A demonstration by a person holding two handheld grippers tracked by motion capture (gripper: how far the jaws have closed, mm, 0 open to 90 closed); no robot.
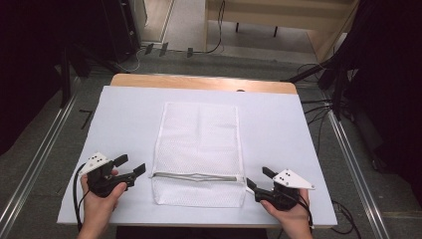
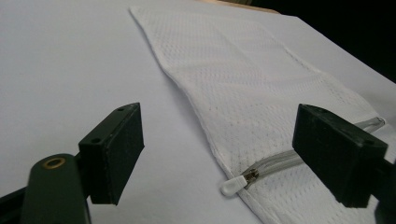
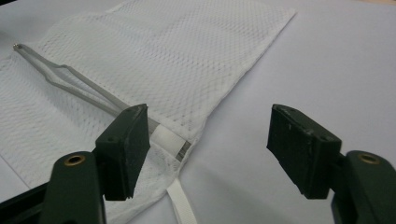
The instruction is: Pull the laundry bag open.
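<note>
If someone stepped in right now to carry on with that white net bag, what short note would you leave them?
Left gripper: open, nothing between its jaws, just off the bag's left edge near the zipper pull.
Right gripper: open, holding nothing, at the bag's right edge beside the zipper's other end.
Mesh bag: flat in the middle of the white table, short side toward the person.
Zipper: runs across the near end, with a stretch gaping in the middle.
Done: bag laid out flat.
Left: probably gripping the bag again and working the zipper; I can't tell which way.
</note>
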